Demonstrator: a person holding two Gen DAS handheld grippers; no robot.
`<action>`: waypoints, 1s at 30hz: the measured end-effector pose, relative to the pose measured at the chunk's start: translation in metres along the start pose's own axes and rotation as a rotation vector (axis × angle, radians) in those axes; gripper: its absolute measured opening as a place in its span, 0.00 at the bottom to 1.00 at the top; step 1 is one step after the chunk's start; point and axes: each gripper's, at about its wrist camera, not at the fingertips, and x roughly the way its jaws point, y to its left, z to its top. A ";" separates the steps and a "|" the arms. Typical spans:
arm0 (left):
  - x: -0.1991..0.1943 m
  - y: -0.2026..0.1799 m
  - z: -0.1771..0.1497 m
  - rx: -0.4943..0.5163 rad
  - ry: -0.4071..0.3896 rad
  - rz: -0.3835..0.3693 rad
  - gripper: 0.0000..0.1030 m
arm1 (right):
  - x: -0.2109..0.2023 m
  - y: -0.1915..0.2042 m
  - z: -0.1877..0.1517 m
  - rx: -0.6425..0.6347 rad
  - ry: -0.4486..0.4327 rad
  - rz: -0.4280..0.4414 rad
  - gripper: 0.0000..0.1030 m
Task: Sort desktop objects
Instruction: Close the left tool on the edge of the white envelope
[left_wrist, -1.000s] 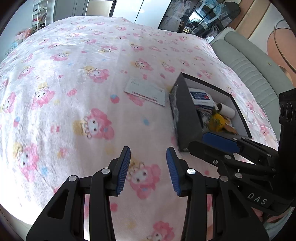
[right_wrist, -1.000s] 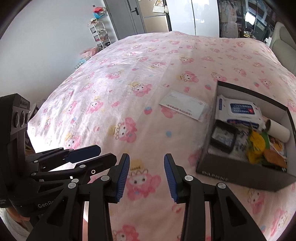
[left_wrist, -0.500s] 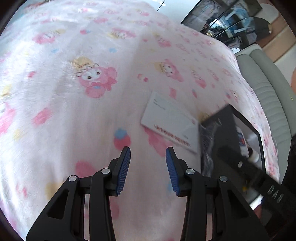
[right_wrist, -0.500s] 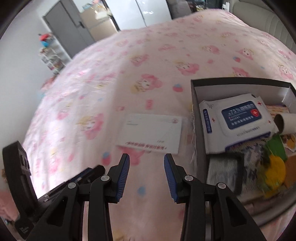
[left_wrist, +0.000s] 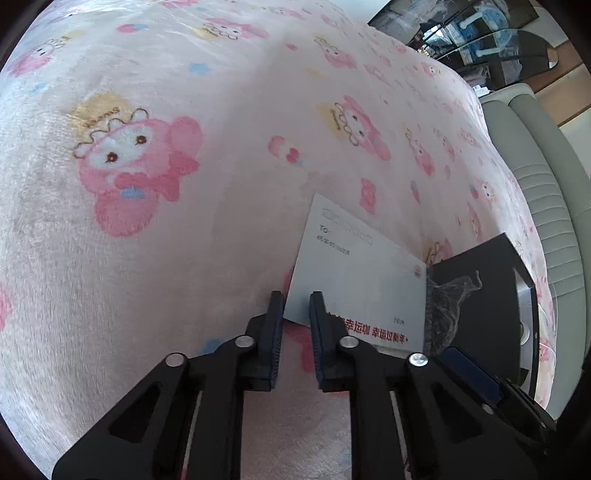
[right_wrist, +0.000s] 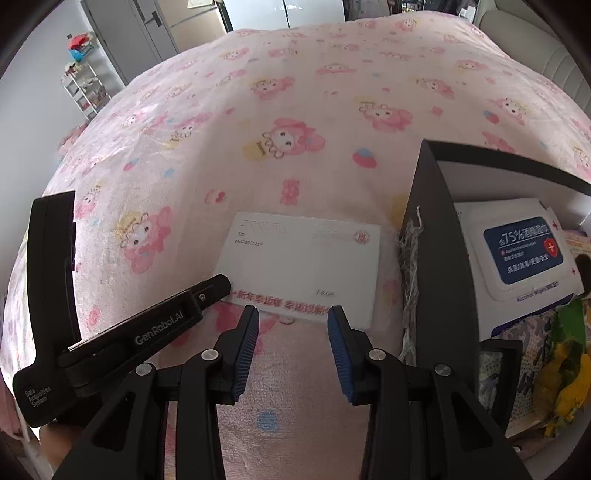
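Bedspread (right_wrist: 207, 155), pink with cartoon prints, lies under everything. On it, a white envelope (right_wrist: 303, 266) rests flat just beside the black box (right_wrist: 428, 236) to its right. The left gripper (left_wrist: 296, 295) has pinched shut on the envelope's near left corner. The right gripper (right_wrist: 291, 314) hovers half-open and empty over the near edge. A wipes pack (right_wrist: 517, 251) and yellow-green clutter fill the box.
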 end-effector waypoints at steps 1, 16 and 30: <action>-0.006 0.000 -0.004 -0.002 -0.011 -0.009 0.07 | 0.001 0.000 0.000 -0.002 0.000 0.000 0.34; -0.117 0.052 -0.121 -0.041 -0.047 0.038 0.06 | -0.001 0.012 -0.050 -0.067 0.096 0.128 0.35; -0.115 0.075 -0.124 -0.102 -0.047 0.010 0.28 | 0.003 0.037 -0.079 -0.270 0.103 0.061 0.48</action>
